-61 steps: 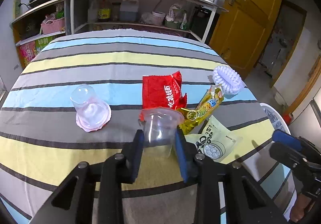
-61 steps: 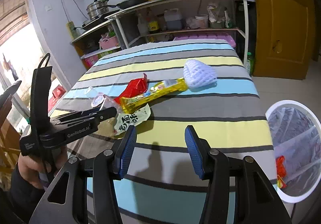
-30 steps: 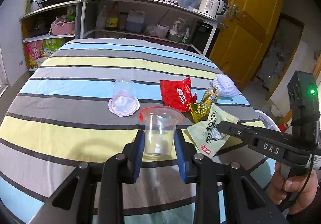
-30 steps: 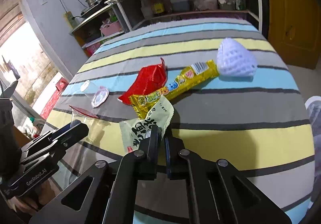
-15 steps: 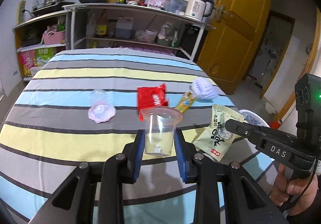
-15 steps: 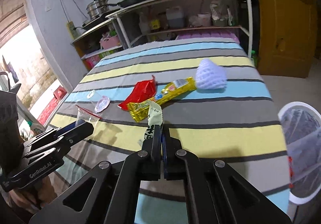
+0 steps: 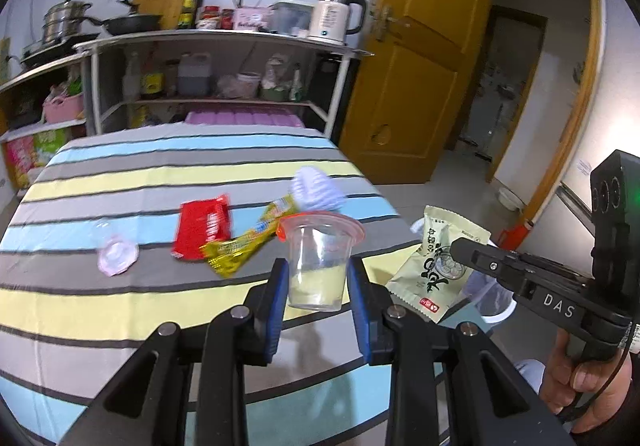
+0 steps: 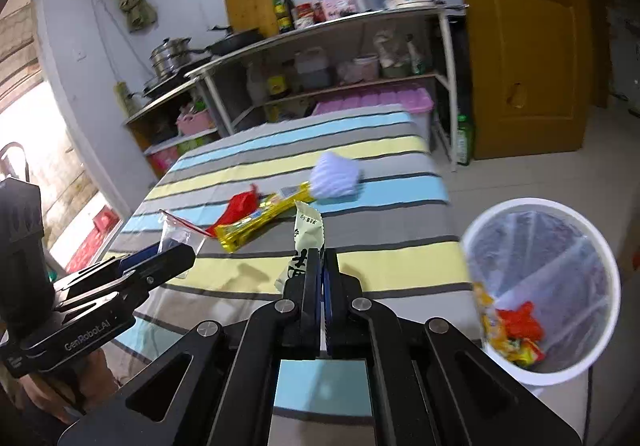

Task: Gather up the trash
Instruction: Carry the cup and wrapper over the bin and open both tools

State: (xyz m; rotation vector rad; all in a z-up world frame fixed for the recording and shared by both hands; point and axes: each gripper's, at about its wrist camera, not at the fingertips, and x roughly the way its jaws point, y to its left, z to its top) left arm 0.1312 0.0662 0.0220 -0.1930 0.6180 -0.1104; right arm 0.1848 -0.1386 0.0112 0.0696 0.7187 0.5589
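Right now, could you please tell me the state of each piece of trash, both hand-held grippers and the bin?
Left hand-held gripper: shut on the plastic cup.
Plastic cup: upright, lifted, held.
Right hand-held gripper: shut on the green packet.
Green packet: lifted, hanging from one edge.
Red wrapper: lying flat on the table.
Yellow wrapper: lying on the table.
Bin: open, lined, some wrappers inside.

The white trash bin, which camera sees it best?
The right wrist view. There the white trash bin shows its whole round rim, its liner and the colourful wrappers inside, on the floor beside the table. The left wrist view shows only a sliver of its rim behind the pale green packet.
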